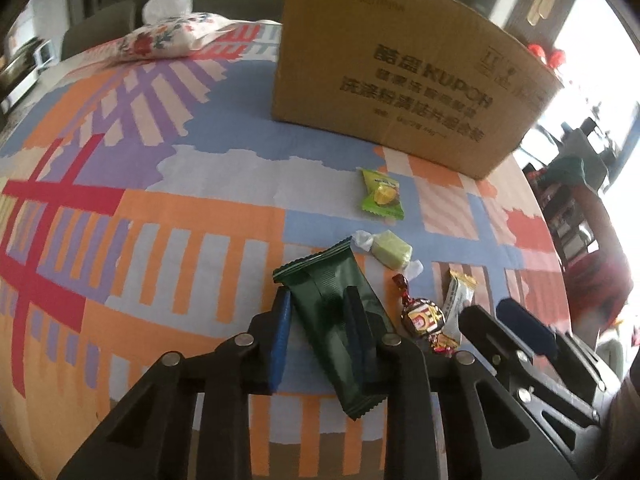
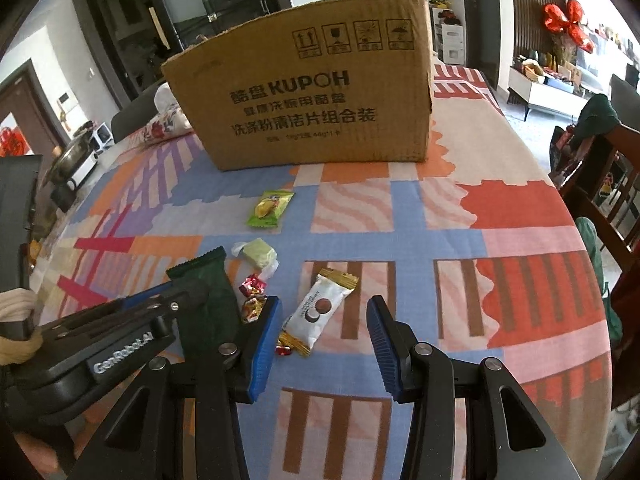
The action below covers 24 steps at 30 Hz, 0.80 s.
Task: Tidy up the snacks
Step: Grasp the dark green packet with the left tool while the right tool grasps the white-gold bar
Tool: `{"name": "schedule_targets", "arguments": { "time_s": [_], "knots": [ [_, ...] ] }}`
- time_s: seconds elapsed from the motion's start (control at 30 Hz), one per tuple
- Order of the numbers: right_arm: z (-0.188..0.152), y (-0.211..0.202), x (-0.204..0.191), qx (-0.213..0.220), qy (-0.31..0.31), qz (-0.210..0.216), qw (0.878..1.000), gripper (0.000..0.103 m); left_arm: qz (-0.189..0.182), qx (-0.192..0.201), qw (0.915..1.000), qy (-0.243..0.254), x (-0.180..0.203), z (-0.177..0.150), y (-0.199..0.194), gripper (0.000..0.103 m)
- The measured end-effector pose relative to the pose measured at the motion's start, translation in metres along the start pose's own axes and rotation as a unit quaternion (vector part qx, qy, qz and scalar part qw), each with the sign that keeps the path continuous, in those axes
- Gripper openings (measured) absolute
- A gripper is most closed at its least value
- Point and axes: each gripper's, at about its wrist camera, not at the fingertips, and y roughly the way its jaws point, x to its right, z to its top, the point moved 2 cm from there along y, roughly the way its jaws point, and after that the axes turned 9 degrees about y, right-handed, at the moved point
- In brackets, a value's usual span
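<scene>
A dark green snack packet lies on the patterned tablecloth, and my left gripper is shut on its two long edges. Beside it to the right are a red-brown foil candy and a white packet with gold ends. My right gripper hangs open over that white packet, its pads clear of it. Farther off lie a pale green wrapped candy and a light green packet. A tall cardboard box stands behind them.
A floral tissue pack lies at the table's far left, behind the box. Wooden chairs stand along the table's right edge. The two grippers are close together, side by side.
</scene>
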Motion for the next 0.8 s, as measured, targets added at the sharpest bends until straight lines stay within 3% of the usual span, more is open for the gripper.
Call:
{"name": "schedule_targets", "arguments": {
  "time_s": [0.07,0.27,0.47,0.57,0.63,0.8],
  "knots": [
    [0.000,0.001,-0.001,0.001,0.001,-0.003,1.000,0.046,-0.005,-0.007,1.0000,-0.005,0.002,0.001,0.002,0.043],
    [0.002,-0.002,0.008,0.006,0.015,-0.011,1.000,0.046,0.029,-0.001,0.9995,0.009,0.014,0.001,0.007,0.057],
    [0.004,-0.005,0.020,0.009,0.031,-0.014,0.999,0.046,0.083,0.006,0.9961,0.028,0.030,0.001,0.016,0.063],
    [0.005,-0.006,0.026,0.011,0.040,-0.012,0.999,0.045,0.103,0.028,0.9939,0.027,0.036,-0.004,0.014,0.061],
    [0.005,-0.007,0.027,0.010,0.039,-0.008,0.999,0.045,0.093,0.034,0.9945,0.032,0.036,-0.007,0.011,0.052],
    [0.001,-0.007,0.019,0.010,0.022,-0.004,1.000,0.045,0.075,0.040,0.9957,0.039,0.028,-0.015,0.005,0.047]
  ]
}}
